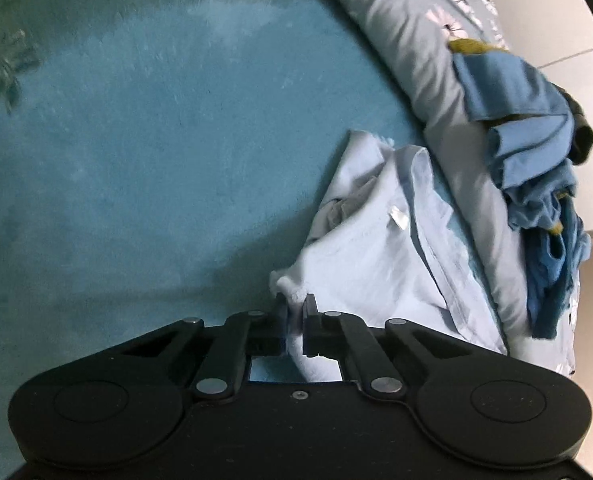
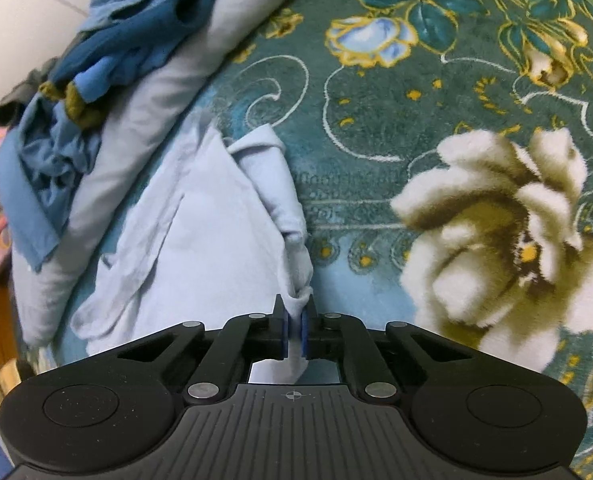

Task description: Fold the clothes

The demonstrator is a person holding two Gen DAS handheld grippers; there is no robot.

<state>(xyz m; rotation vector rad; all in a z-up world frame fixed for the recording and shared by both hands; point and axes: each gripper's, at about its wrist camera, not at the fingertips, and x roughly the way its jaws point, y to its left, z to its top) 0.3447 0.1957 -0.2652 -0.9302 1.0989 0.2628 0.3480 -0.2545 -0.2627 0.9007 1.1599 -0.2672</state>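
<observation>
Blue clothes pile [image 1: 536,168] motion-blurred.

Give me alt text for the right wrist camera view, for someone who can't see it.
The right gripper is shut on a bunched edge of a pale blue garment lying on a teal floral blanket. To the left, a pile of darker blue clothes sits on a grey pillow.
</observation>
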